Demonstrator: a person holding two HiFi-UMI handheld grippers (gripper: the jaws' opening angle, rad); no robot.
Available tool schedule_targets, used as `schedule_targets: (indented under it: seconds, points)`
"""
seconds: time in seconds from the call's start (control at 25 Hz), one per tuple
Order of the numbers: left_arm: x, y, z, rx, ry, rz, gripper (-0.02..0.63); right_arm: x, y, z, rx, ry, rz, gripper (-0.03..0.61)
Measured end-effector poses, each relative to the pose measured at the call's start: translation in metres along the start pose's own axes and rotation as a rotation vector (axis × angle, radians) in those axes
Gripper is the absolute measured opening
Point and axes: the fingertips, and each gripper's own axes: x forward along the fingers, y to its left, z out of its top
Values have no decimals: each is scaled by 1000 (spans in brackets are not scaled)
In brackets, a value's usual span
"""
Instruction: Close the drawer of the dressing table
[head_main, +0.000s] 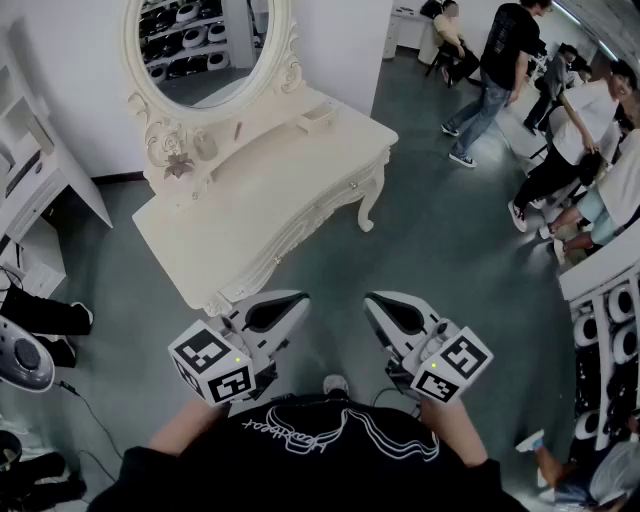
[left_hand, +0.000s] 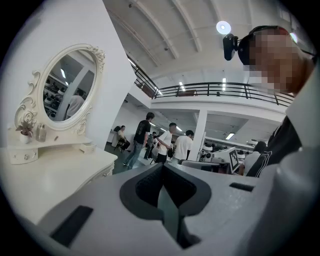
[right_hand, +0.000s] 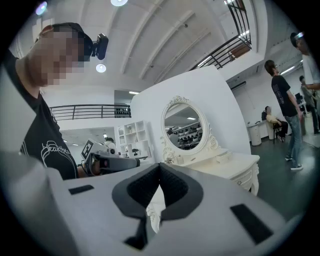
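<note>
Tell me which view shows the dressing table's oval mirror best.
The right gripper view: the mirror appears whole and nearly face-on. The left gripper view shows it whole but slanted; the head view cuts off its top.

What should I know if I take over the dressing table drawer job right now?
Left gripper: shut, empty.
Right gripper: shut, empty.
Both are held level at the person's chest, apart from the dressing table, which stands ahead-left under its oval mirror.
Done: no drawer shows pulled out of its front; likely closed.
Left: confirm up close, push if ajar.
</note>
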Motion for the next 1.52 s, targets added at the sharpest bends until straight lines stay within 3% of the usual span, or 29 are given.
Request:
schedule_targets:
  seconds: [0.48,0.76,0.88,1.2,1.52]
  points:
    - [-26,-12,0,28,8,-51,3,-2,30,-2,-22,-19,-52,3]
    - [-39,-15,-2,31,15,-89,3,-4,42,-4,-36,-37,-119,188]
    - [-39,-12,-2,40,23,-98,3,-4,37,-5,-34,-38,-160,218]
    - [-10,12,-2,47,34,-100,3,1,-5,-13,-15,-25,-197,291]
    - [67,55,6,26,53,-66,3,25,-94,-9,17,20,-163,298]
